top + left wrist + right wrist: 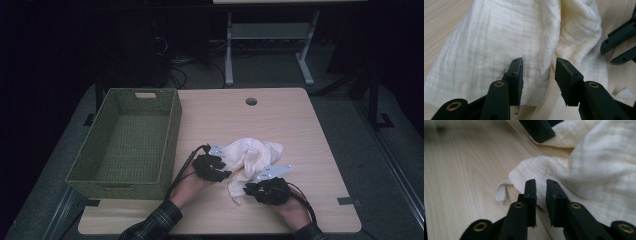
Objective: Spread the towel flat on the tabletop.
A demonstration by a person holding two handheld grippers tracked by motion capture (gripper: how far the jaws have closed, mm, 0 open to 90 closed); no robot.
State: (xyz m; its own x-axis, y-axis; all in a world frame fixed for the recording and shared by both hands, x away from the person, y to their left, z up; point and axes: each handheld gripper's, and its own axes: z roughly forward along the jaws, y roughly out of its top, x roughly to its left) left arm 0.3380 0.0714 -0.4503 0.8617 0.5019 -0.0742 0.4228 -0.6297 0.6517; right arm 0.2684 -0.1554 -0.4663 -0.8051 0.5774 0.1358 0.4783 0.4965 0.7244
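Note:
A crumpled white cloth (252,152) lies on the wooden table (300,125), just front of centre. My left gripper (227,173) is at the cloth's left side. In the left gripper view it (539,62) stands open, one jaw over the cloth (499,37) near its edge. My right gripper (248,189) is at the cloth's front corner. In the right gripper view its jaws (541,182) stand a narrow gap apart over the edge of the cloth (604,157), beside a small fabric loop (501,191). Each gripper also appears in the other's view, the right gripper (607,53) and the left gripper (539,128).
An empty green woven basket (172,135) stands on the table's left side, close to my left hand. A round cable hole (251,101) is near the table's far edge. Bare wood lies to the right of the cloth. Beyond the table are desk legs and cables.

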